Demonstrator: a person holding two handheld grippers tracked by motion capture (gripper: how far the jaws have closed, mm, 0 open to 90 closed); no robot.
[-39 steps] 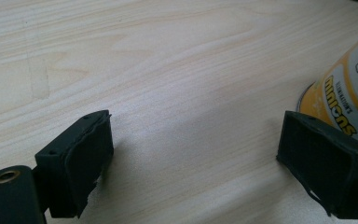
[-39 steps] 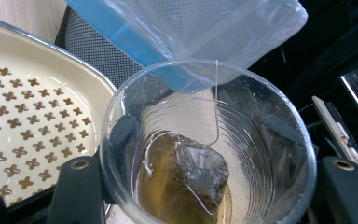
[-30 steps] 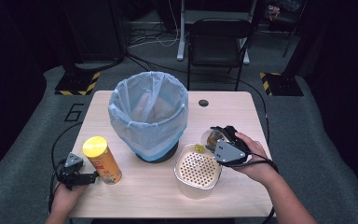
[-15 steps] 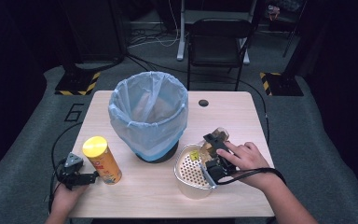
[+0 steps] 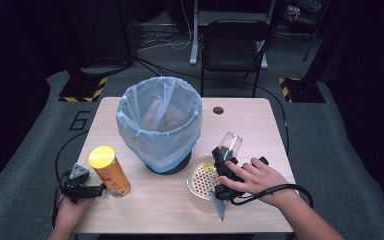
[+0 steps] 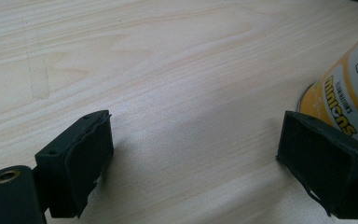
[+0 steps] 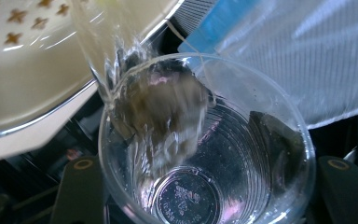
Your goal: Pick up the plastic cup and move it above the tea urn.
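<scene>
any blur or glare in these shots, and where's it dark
Right gripper view: pouring liquid is motion-smeared, clear cup glints, colander shows soft glare. Left gripper view: sharp, each claw pad casts a soft shadow. High view: table lit, surrounding floor dark.

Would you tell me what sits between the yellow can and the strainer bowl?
In the high view, bare table separates the can from the bowl.

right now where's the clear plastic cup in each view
High view: the clear plastic cup is tilted at right of centre, held in the right gripper beside the perforated container.
Left gripper view: not in it.
Right gripper view: the cup fills the centre, seen through its mouth.
Shared landmark: the perforated container, upper left in the right gripper view.
</scene>
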